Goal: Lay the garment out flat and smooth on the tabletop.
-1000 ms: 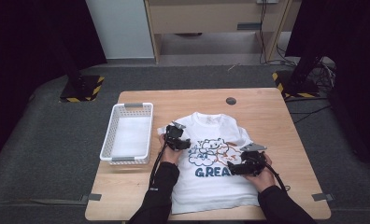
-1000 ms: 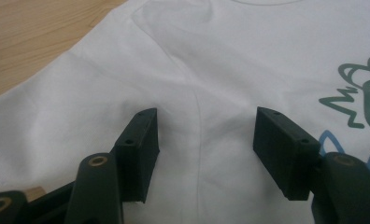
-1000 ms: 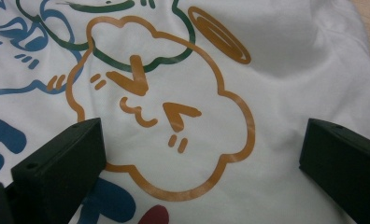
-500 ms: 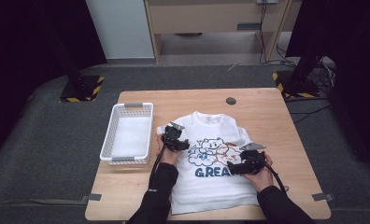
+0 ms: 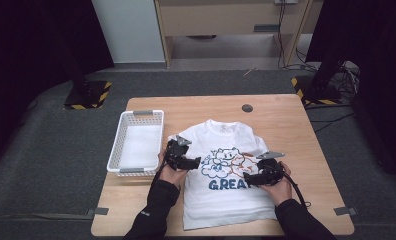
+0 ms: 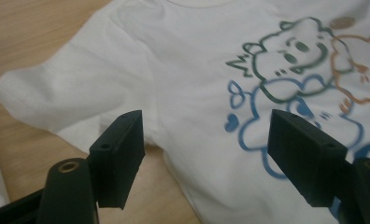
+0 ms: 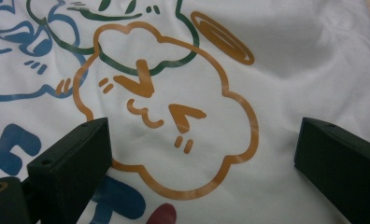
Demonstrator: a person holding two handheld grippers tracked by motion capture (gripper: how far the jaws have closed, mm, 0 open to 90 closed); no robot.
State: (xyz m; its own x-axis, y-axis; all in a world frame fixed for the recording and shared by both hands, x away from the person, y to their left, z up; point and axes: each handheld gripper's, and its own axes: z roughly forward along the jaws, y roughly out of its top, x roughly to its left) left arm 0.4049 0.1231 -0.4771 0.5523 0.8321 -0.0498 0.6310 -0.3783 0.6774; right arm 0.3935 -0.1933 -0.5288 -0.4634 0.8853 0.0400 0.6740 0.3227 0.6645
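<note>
White cotton, a printed T-shirt [image 5: 226,175], lies spread face up on the wooden surface [image 5: 286,120], just beside a white basket [image 5: 136,142]. The left hand-held gripper [image 5: 192,161] has just been opening and hangs released over the sleeve with nothing between its jaws. The right hand-held gripper [image 5: 246,177] is released too, over the print. A pinch now could catch only the top layer, or drag and wrinkle the smoothed cloth, since thin fabric slides easily on wood.

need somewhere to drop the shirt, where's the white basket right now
In the high view the white basket sits on the table's left side, just left of the t-shirt and beside the left gripper.
</note>
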